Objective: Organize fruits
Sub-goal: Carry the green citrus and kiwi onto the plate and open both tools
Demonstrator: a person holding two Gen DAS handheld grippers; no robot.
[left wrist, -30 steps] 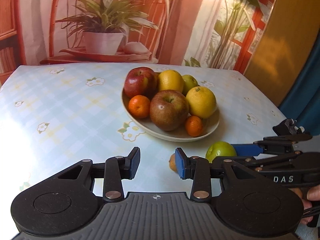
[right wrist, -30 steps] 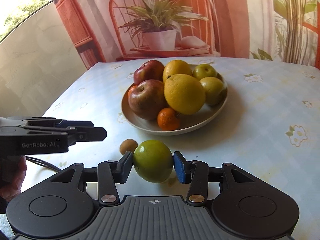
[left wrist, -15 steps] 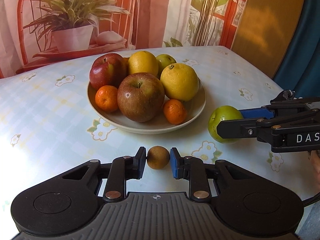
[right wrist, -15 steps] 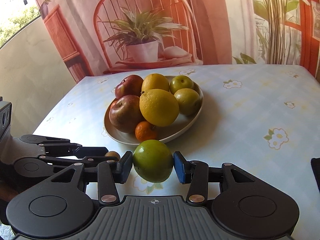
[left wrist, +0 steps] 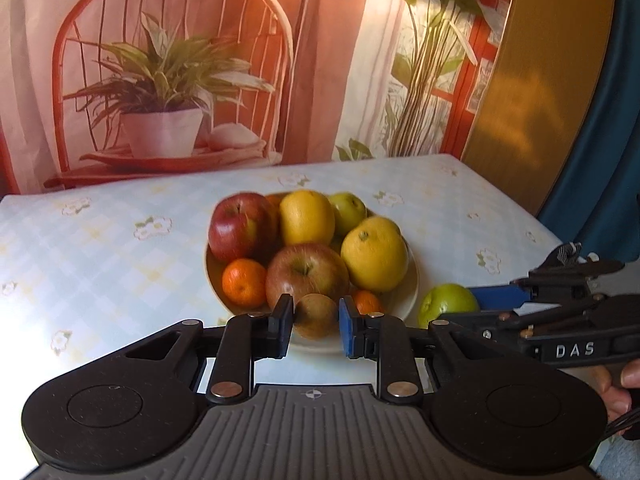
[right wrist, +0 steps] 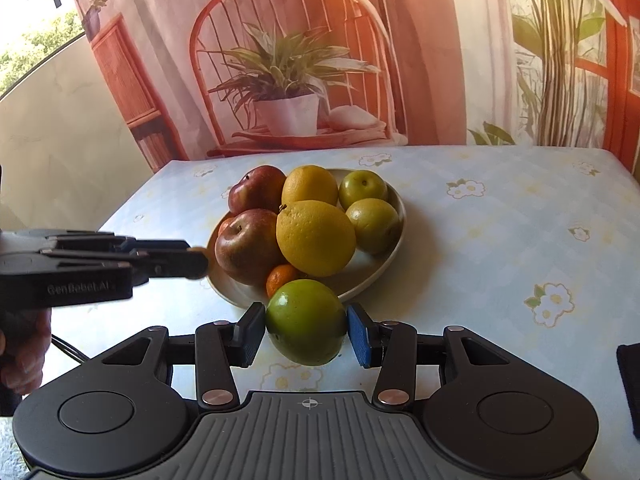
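Note:
My left gripper (left wrist: 314, 324) is shut on a small brown kiwi (left wrist: 316, 315) and holds it above the near rim of the white plate (left wrist: 412, 292). The plate holds two red apples, yellow citrus, green fruits and small oranges. My right gripper (right wrist: 306, 330) is shut on a green apple (right wrist: 306, 322) and holds it just in front of the plate (right wrist: 394, 248). The green apple also shows in the left wrist view (left wrist: 446, 304), to the right of the plate. The left gripper shows in the right wrist view (right wrist: 176, 262) at the plate's left edge.
The table (right wrist: 520, 232) has a pale blue flowered cloth. A printed backdrop with a chair and potted plant (right wrist: 288, 92) hangs behind it. A dark object (right wrist: 630, 384) lies at the right edge. A yellow panel and blue curtain (left wrist: 592, 120) stand to the right.
My left gripper closed on the kiwi, lifted it off the table and carried it to the plate's near rim. My right gripper kept the green apple and moved closer to the plate.

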